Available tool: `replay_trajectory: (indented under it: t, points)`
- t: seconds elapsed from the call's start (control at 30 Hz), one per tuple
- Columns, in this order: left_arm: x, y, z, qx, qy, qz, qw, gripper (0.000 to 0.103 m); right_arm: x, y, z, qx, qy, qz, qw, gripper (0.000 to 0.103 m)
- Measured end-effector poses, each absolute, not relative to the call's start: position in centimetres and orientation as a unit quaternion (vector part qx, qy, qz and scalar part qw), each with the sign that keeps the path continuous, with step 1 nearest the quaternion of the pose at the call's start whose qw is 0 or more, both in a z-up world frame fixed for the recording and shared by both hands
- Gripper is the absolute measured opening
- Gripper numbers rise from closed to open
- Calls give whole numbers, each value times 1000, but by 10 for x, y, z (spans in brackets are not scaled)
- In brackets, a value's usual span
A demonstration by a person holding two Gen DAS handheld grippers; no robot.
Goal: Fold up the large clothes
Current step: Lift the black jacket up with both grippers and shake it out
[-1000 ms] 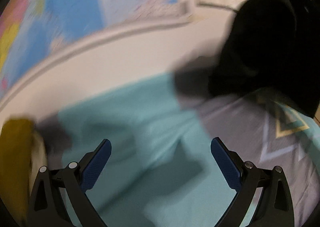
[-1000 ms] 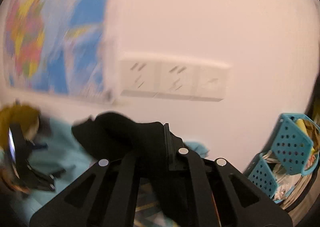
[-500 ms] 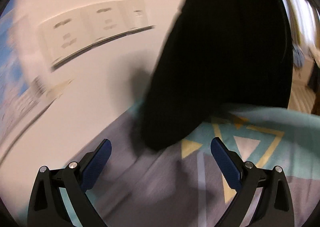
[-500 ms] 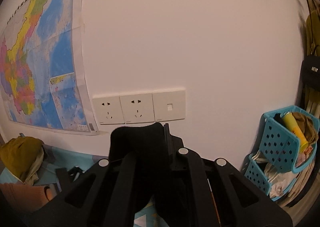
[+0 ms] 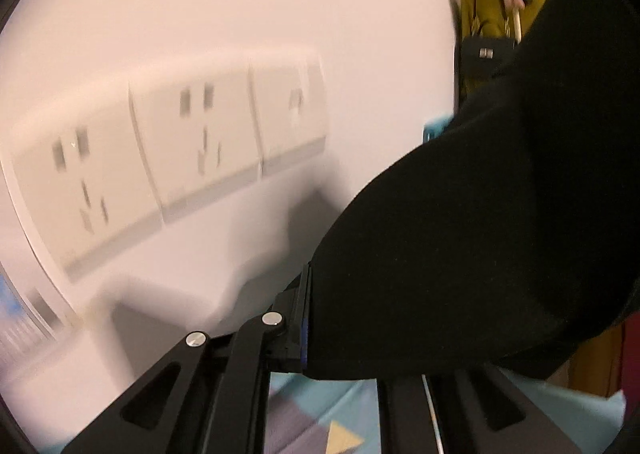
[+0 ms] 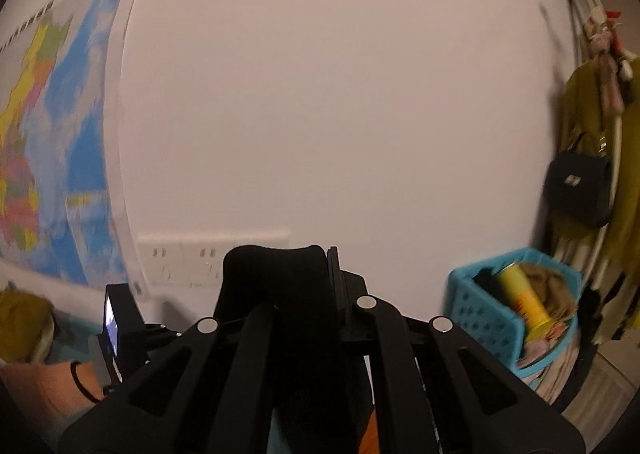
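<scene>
1. The black garment [image 5: 460, 254] is gripped by the left claw [image 5: 316, 318]; its jaws have just been closing, and the cloth is now pinched between them.
2. From that grip the fabric is spread up and to the right, lifted clear of the patterned bedsheet [image 5: 316, 422].
3. Another part of the same black garment [image 6: 276, 278] is clenched in the right claw [image 6: 326, 286], with a fold bulging above the jaws.
4. The wall sockets [image 5: 192, 150] are seen just behind the left claw.
5. A blue basket [image 6: 492, 318] is seen right of the right claw.
</scene>
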State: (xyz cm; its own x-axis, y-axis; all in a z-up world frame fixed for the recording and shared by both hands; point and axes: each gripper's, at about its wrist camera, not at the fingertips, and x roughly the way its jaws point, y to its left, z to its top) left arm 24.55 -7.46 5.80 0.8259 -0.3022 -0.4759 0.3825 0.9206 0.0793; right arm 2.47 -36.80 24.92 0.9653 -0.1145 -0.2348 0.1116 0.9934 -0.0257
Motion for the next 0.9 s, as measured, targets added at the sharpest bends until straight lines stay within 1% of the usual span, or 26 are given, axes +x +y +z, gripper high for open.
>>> replay_trajectory:
  t: [0.2, 0.27, 0.3, 0.37, 0.47, 0.53, 0.63, 0.77, 0.87, 0.9]
  points:
    - [205, -63, 157, 32, 138, -206, 968, 8, -42, -365, 336, -50, 32, -106, 993, 3]
    - [174, -53, 195, 15, 93, -210, 973, 9, -75, -360, 365, -60, -3, -116, 991, 3]
    - [166, -62, 213, 15, 69, -208, 975, 9, -88, -358, 374, -60, -17, -117, 991, 3]
    - [122, -48, 247, 12, 13, -200, 980, 9, -122, -347, 397, -72, -48, -121, 989, 3]
    - [53, -35, 274, 12, -35, -185, 982, 9, -167, -329, 417, -87, -81, -103, 988, 3]
    - [12, -20, 292, 26, -57, -164, 985, 10, -190, -318, 422, -96, -89, -91, 987, 3]
    - [-41, 4, 307, 43, -64, -144, 987, 10, -225, -301, 421, -96, -101, -47, 989, 3]
    - [-123, 45, 311, 75, -52, -119, 989, 11, -263, -281, 404, -79, -99, 41, 991, 3]
    - [-174, 49, 300, 113, -33, -77, 990, 11, -280, -270, 387, -64, -83, 108, 989, 3]
    - [-178, 47, 300, 112, -27, -77, 990, 11, -284, -265, 381, -60, -79, 128, 987, 3]
